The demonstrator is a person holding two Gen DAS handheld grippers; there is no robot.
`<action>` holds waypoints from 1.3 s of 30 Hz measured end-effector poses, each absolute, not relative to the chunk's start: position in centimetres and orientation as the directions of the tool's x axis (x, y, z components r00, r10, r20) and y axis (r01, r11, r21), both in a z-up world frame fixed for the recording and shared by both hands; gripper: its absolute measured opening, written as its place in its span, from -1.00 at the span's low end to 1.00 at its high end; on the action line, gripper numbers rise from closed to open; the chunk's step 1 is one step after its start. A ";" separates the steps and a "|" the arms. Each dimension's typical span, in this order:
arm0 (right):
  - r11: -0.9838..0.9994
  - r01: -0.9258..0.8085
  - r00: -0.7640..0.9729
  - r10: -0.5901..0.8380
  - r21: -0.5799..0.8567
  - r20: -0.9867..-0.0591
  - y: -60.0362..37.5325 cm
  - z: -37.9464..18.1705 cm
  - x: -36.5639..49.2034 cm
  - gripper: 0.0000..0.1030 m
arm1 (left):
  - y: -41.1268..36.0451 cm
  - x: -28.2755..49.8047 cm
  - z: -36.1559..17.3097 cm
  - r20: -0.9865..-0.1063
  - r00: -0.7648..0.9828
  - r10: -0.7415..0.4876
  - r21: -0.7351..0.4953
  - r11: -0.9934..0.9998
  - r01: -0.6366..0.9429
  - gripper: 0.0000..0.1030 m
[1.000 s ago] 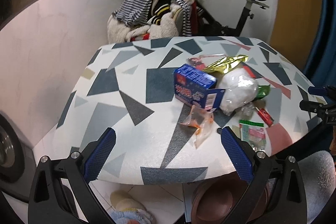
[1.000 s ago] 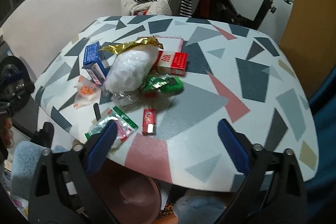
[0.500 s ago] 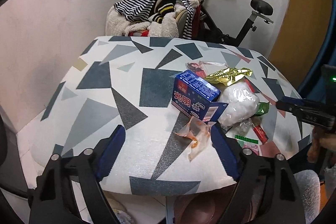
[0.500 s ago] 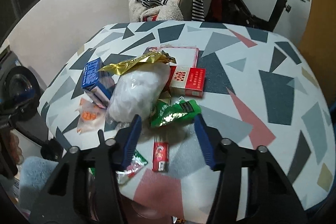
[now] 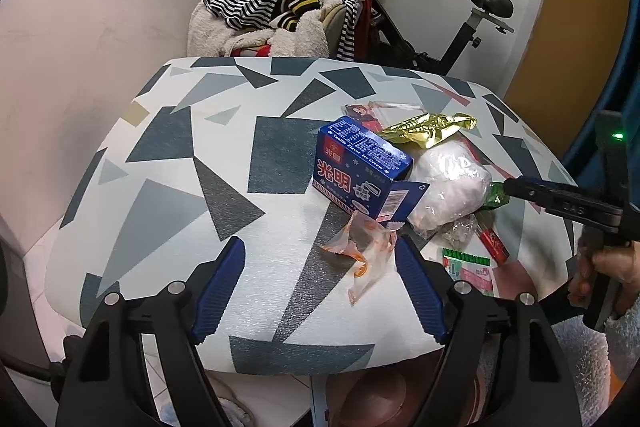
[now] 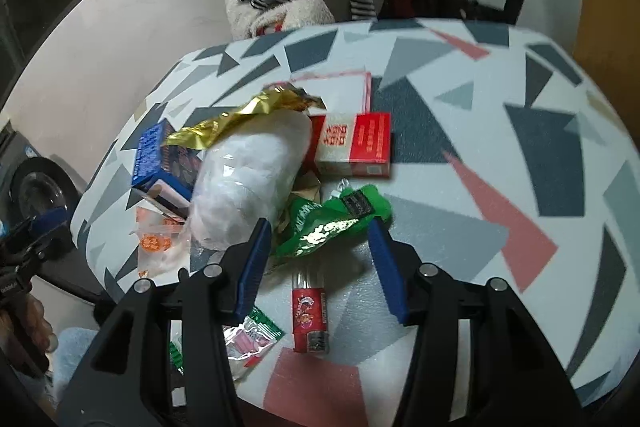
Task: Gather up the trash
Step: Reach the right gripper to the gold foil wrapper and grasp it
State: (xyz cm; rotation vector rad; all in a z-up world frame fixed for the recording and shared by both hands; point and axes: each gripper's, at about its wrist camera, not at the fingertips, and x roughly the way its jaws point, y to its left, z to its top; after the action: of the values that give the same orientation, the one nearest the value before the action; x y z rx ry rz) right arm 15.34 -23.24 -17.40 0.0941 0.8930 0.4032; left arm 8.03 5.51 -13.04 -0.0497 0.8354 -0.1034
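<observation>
Both tongs have dropped toward the litter: left gripper (image 5: 320, 283) closing on nothing, right gripper (image 6: 318, 259) half-open around the green wrapper (image 6: 328, 223), gripping nothing.

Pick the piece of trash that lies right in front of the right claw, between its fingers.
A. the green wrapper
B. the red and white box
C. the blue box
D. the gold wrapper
A: in the right wrist view the green wrapper lies between the right claw's blue fingers.
</observation>
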 end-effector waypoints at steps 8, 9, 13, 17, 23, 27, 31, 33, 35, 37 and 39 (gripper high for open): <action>0.892 -0.419 0.541 0.395 0.169 -0.743 -20.7 -17.3 13.7 0.01 | 5.5 8.1 -13.5 -0.742 0.657 -0.131 -0.111 0.991 0.071 0.46; 0.892 -0.416 0.549 0.402 0.178 -0.733 -20.7 -16.9 13.9 0.01 | 5.6 8.1 -13.5 -0.741 0.658 -0.133 -0.114 0.991 0.072 0.46; 0.890 -0.406 0.585 0.427 0.207 -0.689 -20.7 -15.0 16.0 0.01 | 5.8 8.0 -13.3 -0.738 0.662 -0.130 -0.115 0.991 0.067 0.46; 0.876 -0.373 0.598 0.478 0.305 -0.644 -20.5 -14.3 19.4 0.02 | 6.2 8.2 -13.2 -0.736 0.664 -0.128 -0.121 0.991 0.056 0.45; 0.832 -0.264 0.539 0.547 0.489 -0.640 -19.8 -16.6 24.2 0.04 | 6.3 8.7 -13.3 -0.740 0.659 -0.133 -0.131 0.990 0.052 0.41; 0.800 -0.241 0.527 0.584 0.550 -0.618 -19.9 -16.5 24.5 -0.56 | 6.1 8.8 -13.4 -0.741 0.657 -0.140 -0.133 0.989 0.061 0.39; 0.798 -0.286 0.590 0.583 0.530 -0.559 -20.2 -14.0 23.5 -0.68 | 5.9 8.9 -13.8 -0.745 0.648 -0.157 -0.152 0.986 0.065 0.38; 0.806 -0.314 0.621 0.574 0.501 -0.534 -20.4 -12.5 22.8 -0.72 | 5.9 9.0 -14.1 -0.748 0.642 -0.171 -0.168 0.984 0.066 0.38; 0.818 -0.336 0.655 0.559 0.466 -0.509 -20.5 -10.9 22.2 -0.75 | 5.8 9.1 -14.5 -0.750 0.631 -0.199 -0.199 0.977 0.072 0.38; 0.835 -0.354 0.684 0.538 0.422 -0.493 -20.6 -9.6 21.5 -0.76 | 5.2 9.1 -15.0 -0.757 0.610 -0.234 -0.223 0.970 0.095 0.38; 0.850 -0.377 0.707 0.521 0.368 -0.478 -20.7 -8.4 20.4 -0.77 | 4.4 9.3 -15.6 -0.767 0.597 -0.236 -0.207 0.971 0.118 0.40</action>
State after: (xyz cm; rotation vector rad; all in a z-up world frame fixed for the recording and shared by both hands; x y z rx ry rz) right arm 20.40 -20.74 -8.35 0.2514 0.6049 0.5042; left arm 9.28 4.40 -15.57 -0.1399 0.9091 -0.2061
